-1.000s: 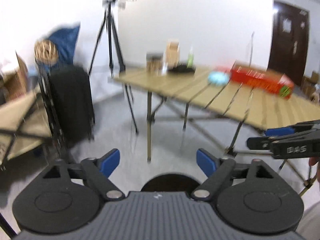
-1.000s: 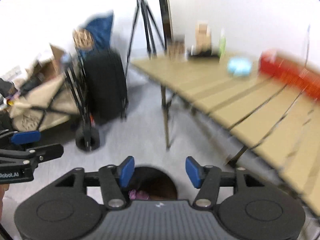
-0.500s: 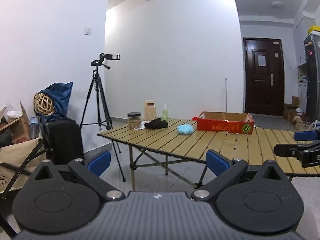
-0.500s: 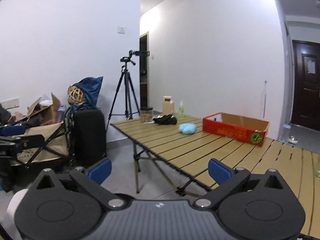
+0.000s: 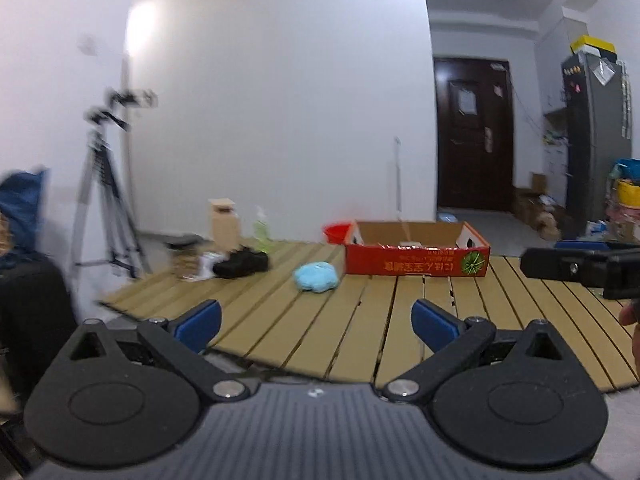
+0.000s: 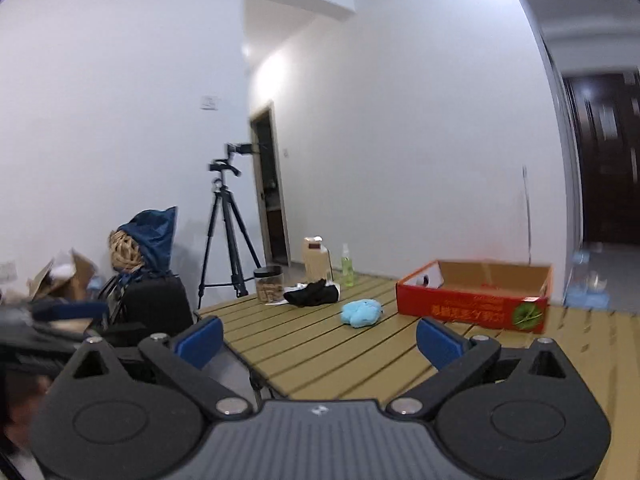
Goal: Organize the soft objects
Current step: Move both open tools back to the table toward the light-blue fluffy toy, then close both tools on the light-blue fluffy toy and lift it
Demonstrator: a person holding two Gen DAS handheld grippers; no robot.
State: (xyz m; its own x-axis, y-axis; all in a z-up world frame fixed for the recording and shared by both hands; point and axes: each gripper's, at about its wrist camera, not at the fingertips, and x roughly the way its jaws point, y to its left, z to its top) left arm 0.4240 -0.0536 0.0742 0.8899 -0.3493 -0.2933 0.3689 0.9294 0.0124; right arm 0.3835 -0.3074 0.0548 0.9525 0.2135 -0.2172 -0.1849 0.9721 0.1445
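A light blue plush toy (image 5: 316, 277) (image 6: 361, 313) lies on the slatted wooden table (image 5: 360, 332) (image 6: 320, 356), just left of an open red cardboard box (image 5: 416, 254) (image 6: 474, 294). A crumpled black cloth (image 5: 241, 263) (image 6: 312, 293) lies further left on the table. My left gripper (image 5: 316, 320) is open and empty, held over the table's near edge, well short of the toy. My right gripper (image 6: 318, 338) is open and empty too, near the table's corner. The right gripper's side (image 5: 580, 266) shows at the right edge of the left wrist view.
A jar (image 6: 269, 284), a small carton (image 6: 315, 258) and a green spray bottle (image 6: 347, 266) stand beside the black cloth. A camera tripod (image 6: 226, 236), a black suitcase (image 6: 154, 308) and cardboard boxes stand left of the table. A dark door (image 5: 474, 136) and a fridge (image 5: 596, 140) are at the right.
Both grippers have opened wider and risen. The views swung from the floor and table legs up to the tabletop, and the toy and box now lie closer ahead.
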